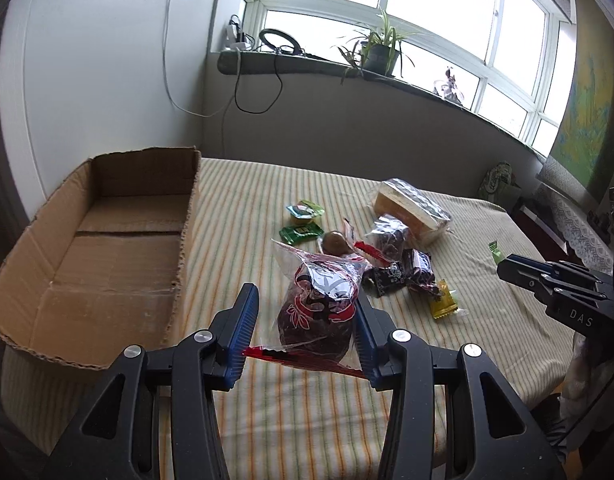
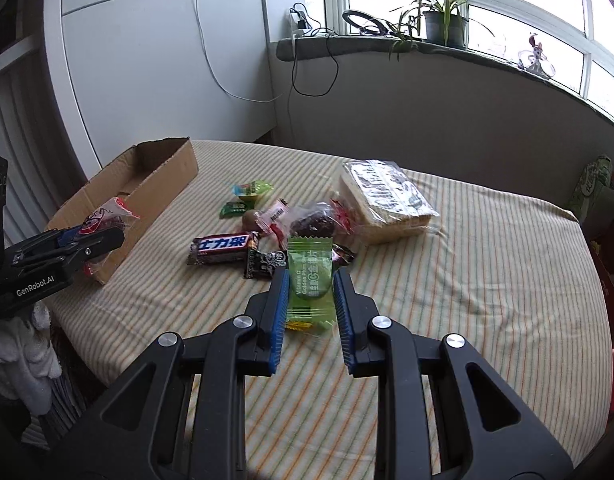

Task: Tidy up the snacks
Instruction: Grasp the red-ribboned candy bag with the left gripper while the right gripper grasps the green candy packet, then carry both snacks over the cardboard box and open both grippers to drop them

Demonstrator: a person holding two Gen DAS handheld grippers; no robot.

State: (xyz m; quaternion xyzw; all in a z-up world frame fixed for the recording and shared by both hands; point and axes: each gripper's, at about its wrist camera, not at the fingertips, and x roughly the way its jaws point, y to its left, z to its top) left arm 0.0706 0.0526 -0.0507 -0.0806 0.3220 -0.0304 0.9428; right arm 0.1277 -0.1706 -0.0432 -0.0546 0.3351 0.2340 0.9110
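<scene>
My left gripper [image 1: 307, 304] is shut on a clear bag with a dark red-and-white snack [image 1: 319, 308], held above the striped bed, right of the empty cardboard box [image 1: 107, 248]. It also shows in the right wrist view [image 2: 103, 236], beside the box [image 2: 155, 176]. My right gripper [image 2: 309, 284] is shut on a green candy packet [image 2: 310, 280], held above the bed. It shows at the right edge of the left wrist view [image 1: 507, 268]. A loose pile of snacks [image 1: 387, 256] lies mid-bed, with a Snickers bar [image 2: 223, 246] and a wrapped cake block [image 2: 387, 200].
The bed's striped sheet [image 2: 487, 280] stretches to the right. A white wardrobe [image 1: 87, 80] stands behind the box. A windowsill with a potted plant [image 1: 381, 52] and cables runs along the back wall. A yellow packet [image 1: 443, 304] lies near the pile.
</scene>
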